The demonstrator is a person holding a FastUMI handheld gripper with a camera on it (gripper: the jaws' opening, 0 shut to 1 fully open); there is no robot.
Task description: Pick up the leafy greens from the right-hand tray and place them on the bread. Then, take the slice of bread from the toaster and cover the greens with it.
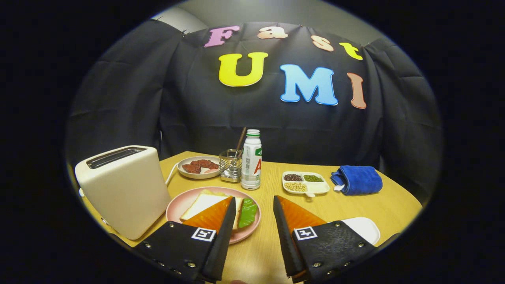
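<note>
While the gripper point(253, 205) hangs spread and empty at lower centre, glossy leafy greens point(248, 212) lie on the square bread point(203, 202) in a round pink plate point(178, 203); the smooth boxy toaster point(125, 188) stands left, bare wooden tabletop point(256, 244) between the fingers

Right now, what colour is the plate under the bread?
Pink. The plate holding the bread shows best in the gripper view, just ahead of the open fingers.

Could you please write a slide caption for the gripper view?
Open gripper hovers empty before the pink plate, greens already on the bread, beside toaster.
</note>
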